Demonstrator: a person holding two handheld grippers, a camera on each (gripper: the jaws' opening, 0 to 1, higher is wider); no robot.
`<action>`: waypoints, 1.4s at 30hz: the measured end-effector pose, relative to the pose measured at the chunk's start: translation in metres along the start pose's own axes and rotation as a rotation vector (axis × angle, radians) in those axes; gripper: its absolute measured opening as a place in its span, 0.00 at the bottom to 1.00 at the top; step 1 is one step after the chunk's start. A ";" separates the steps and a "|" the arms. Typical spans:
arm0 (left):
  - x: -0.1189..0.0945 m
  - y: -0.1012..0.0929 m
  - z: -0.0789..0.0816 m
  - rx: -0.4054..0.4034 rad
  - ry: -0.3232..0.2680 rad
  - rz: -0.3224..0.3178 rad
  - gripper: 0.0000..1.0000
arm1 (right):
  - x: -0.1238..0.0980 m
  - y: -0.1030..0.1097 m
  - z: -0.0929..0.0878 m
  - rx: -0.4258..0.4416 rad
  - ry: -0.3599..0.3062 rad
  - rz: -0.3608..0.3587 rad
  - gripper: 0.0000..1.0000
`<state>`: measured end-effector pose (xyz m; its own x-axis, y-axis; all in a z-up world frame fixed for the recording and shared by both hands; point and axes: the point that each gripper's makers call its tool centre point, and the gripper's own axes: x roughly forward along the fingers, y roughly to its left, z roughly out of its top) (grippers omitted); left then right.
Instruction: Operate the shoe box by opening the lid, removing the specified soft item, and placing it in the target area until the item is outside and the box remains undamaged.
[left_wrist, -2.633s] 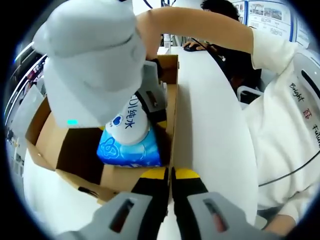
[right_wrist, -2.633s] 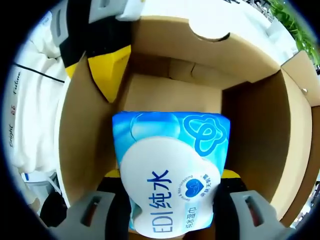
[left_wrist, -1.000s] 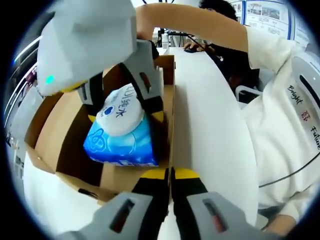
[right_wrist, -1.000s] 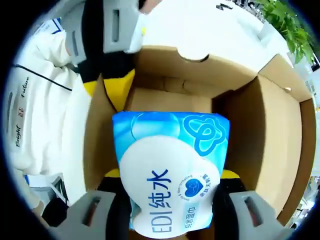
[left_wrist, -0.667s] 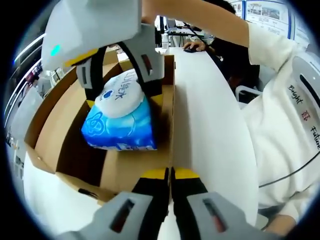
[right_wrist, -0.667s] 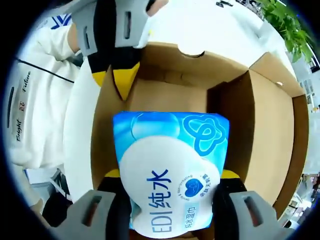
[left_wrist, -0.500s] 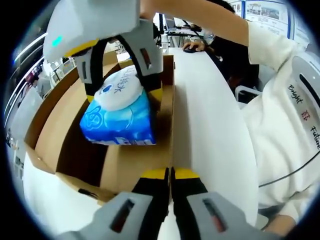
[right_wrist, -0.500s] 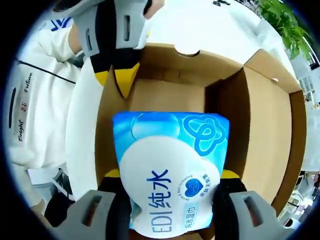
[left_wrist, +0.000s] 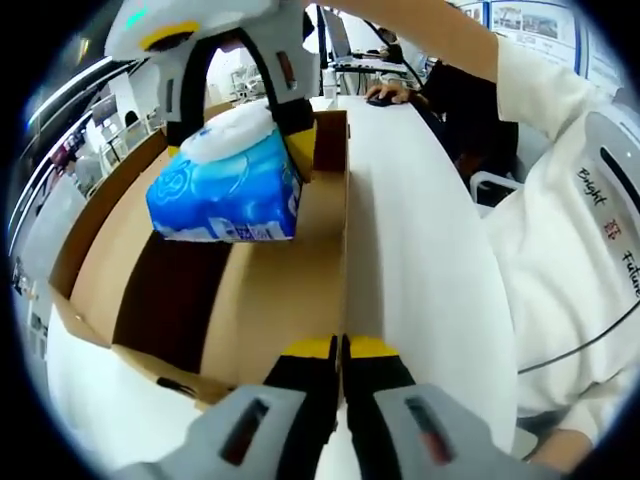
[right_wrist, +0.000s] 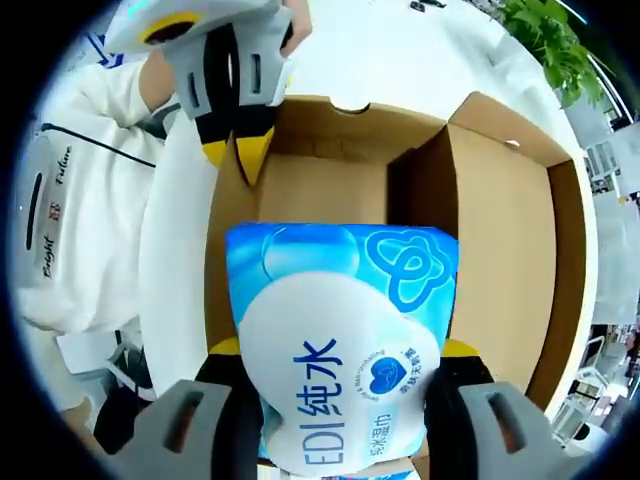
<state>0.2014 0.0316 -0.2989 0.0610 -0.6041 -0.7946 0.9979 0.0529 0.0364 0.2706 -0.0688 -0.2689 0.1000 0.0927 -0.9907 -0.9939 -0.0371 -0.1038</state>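
Observation:
The open cardboard shoe box (left_wrist: 270, 300) lies on a white table, its lid (right_wrist: 500, 220) folded out flat to one side. A blue wet-wipes pack (left_wrist: 225, 185) with a white heart-shaped flap hangs above the box. My right gripper (left_wrist: 235, 120) is shut on it from above. In the right gripper view the pack (right_wrist: 340, 350) sits between the yellow fingertips (right_wrist: 458, 348), with the box floor (right_wrist: 320, 190) well below. My left gripper (left_wrist: 340, 350) is shut on the box's side wall at the near rim, and it shows as the left gripper (right_wrist: 242, 160) at that wall.
The white table (left_wrist: 420, 260) runs alongside the box. A person in a white shirt (left_wrist: 570, 200) stands close on that side, an arm reaching over the box. A green plant (right_wrist: 545, 40) stands beyond the table. Another person sits at the far end.
My right gripper has lifted the wipes pack from the box floor to above the rim; the box looks smaller in the right gripper view. The left gripper has stayed on the wall.

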 end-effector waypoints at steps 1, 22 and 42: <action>0.000 0.000 0.000 0.000 0.000 0.000 0.01 | -0.002 0.001 -0.001 -0.001 -0.003 -0.001 0.64; 0.000 0.001 -0.001 -0.002 0.001 -0.001 0.02 | -0.027 0.004 -0.031 0.039 -0.013 -0.057 0.64; 0.000 0.000 -0.001 -0.004 0.003 -0.004 0.02 | -0.046 0.019 -0.073 0.101 -0.041 -0.102 0.64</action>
<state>0.2013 0.0322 -0.2996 0.0570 -0.6015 -0.7968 0.9981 0.0534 0.0312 0.2503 -0.1460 -0.2314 0.2009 0.1314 -0.9708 -0.9785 0.0751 -0.1923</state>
